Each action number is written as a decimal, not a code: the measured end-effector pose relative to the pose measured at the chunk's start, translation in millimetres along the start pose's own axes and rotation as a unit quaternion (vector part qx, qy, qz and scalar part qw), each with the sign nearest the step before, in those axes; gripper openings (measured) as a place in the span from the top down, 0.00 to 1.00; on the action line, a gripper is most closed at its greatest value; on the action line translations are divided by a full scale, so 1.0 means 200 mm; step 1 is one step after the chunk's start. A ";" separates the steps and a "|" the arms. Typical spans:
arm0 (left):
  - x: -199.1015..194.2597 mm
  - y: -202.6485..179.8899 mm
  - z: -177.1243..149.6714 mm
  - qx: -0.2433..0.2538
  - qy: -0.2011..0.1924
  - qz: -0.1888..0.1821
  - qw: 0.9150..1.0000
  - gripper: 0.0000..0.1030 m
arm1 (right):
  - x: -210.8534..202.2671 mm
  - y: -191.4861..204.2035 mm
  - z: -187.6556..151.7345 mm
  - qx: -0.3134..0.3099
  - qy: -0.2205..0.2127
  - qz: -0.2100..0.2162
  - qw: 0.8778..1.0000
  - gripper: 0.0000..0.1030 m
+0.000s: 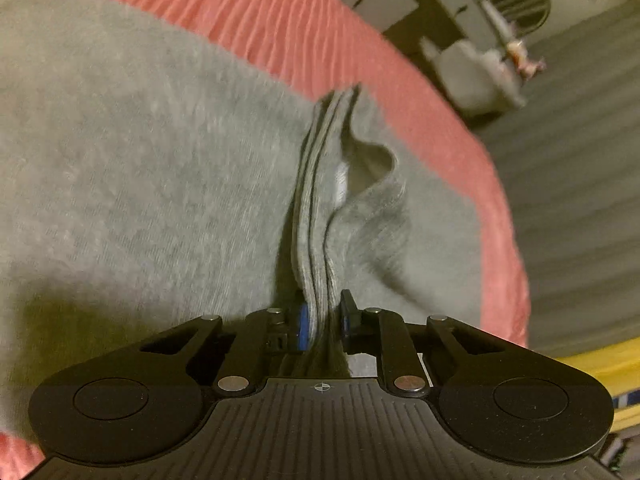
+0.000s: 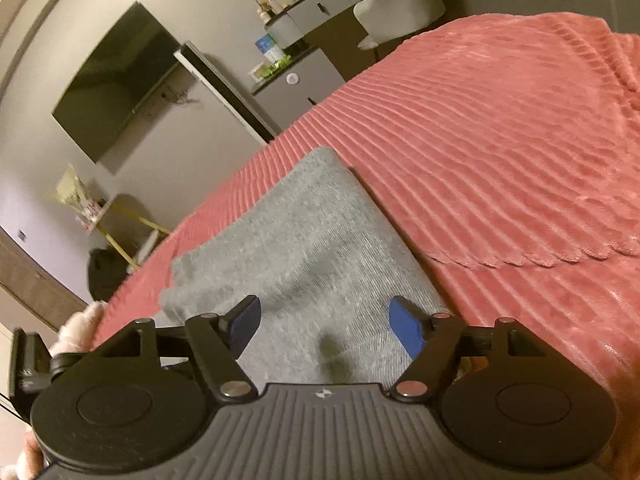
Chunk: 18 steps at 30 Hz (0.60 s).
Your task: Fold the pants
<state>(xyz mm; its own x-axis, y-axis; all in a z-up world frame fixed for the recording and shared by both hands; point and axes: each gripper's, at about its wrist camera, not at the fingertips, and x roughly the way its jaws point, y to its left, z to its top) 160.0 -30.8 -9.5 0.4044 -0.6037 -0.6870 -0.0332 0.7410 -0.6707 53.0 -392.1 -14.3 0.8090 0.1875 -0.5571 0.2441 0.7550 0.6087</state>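
Note:
Grey knit pants (image 1: 140, 184) lie on a pink ribbed bedspread (image 1: 304, 28). My left gripper (image 1: 324, 316) is shut on a bunched stack of the pants' layered edges (image 1: 312, 216), which stand up in a ridge ahead of the blue pads. In the right wrist view the pants (image 2: 304, 248) lie folded and flat on the bedspread (image 2: 500, 140). My right gripper (image 2: 326, 324) is open just above the near end of the pants, with cloth showing between its blue pads (image 2: 406, 330).
The bed edge runs close past the pants in the left wrist view, with grey floor (image 1: 580, 184) beyond. A wall TV (image 2: 116, 80), cabinets (image 2: 296, 84) and a white chair (image 2: 400, 4) stand beyond the bed. A gloved hand (image 2: 76, 332) shows at left.

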 end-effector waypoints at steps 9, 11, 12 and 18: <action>-0.32 0.14 -0.04 0.052 -0.060 0.091 0.993 0.81 | 0.02 -0.01 0.00 0.013 0.010 0.002 1.000 0.22; -0.31 0.20 -0.06 0.059 -0.045 0.124 0.990 0.76 | 0.04 0.01 0.00 0.005 0.019 0.001 1.000 0.22; -0.30 0.21 -0.06 0.058 -0.042 0.126 0.989 0.71 | 0.05 0.01 -0.01 0.000 0.022 0.003 1.000 0.21; -0.32 0.19 -0.09 0.057 -0.066 0.097 0.991 0.41 | 0.03 0.08 -0.03 -0.041 0.017 0.009 0.999 0.21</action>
<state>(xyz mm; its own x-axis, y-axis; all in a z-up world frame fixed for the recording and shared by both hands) 117.0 30.2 4.7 0.5175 -0.4077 -0.7523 -0.0221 0.8725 -0.4881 58.6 -375.9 -10.9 0.7941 0.2222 -0.5657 0.1832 0.8000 0.5714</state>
